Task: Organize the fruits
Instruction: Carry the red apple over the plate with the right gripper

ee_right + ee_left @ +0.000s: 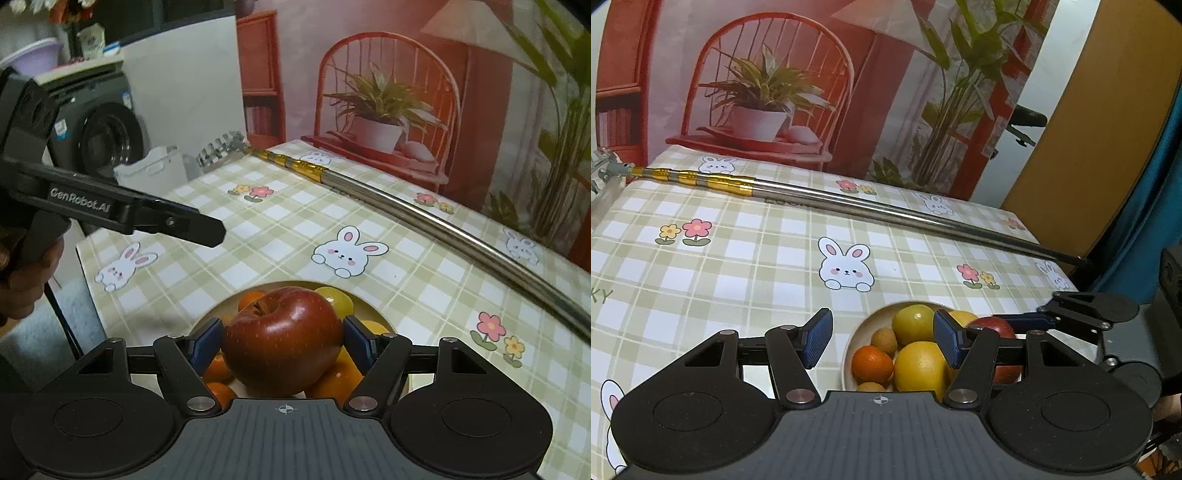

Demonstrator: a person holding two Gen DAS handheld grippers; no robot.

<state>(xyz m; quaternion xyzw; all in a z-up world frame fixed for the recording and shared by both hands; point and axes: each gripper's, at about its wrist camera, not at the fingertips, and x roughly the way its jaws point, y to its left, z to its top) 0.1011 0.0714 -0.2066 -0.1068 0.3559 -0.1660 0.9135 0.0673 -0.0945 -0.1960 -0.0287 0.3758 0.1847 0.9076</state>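
A cream bowl on the checked tablecloth holds a green-yellow citrus, a yellow fruit, an orange mandarin and small brown fruits. My left gripper is open and empty, hovering over the bowl's near left side. My right gripper is shut on a red apple and holds it just above the bowl, over oranges. The apple also shows in the left wrist view, between the right gripper's fingers.
A long metal pole with gold bands lies across the far side of the table. The table's right edge is close to the bowl. A printed backdrop stands behind. A washing machine and white basket sit beyond the left edge.
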